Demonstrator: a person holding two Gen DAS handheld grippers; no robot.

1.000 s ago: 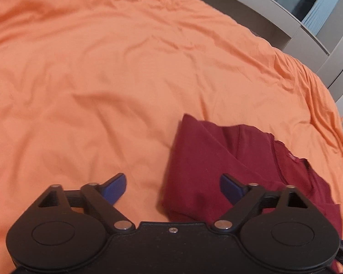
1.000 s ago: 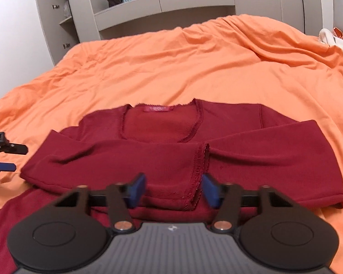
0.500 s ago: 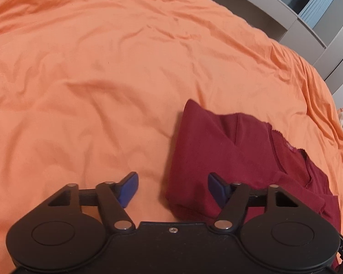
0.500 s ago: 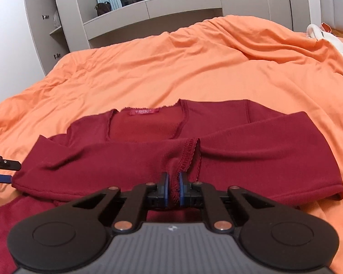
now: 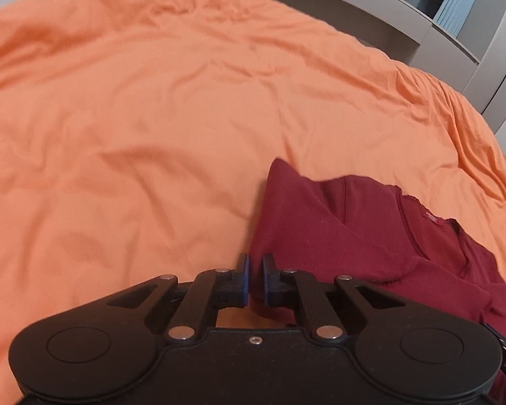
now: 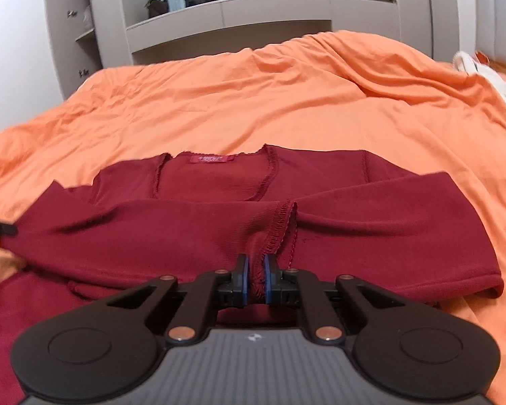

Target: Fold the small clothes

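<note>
Both claws pinch the dark red knitted long-sleeved top (image 6: 199, 233) on the orange bed sheet (image 6: 286, 114): the right gripper (image 6: 255, 278) grips a frilled cuff, and the left gripper (image 5: 255, 278), whose jaws have just closed, holds only the thin side fold, which may slip out.

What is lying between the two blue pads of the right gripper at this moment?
In the right wrist view, the right gripper is pinching the stitched cuff edge of the dark red top; its jaws have just closed on that fabric, with nothing else between them.

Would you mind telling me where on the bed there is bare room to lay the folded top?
The orange sheet lies bare left of the red top, and again between its neckline and the grey shelving. It is crowded at the near edge, where both grippers pinch the top, and at the right edge, by the white cloth.
</note>
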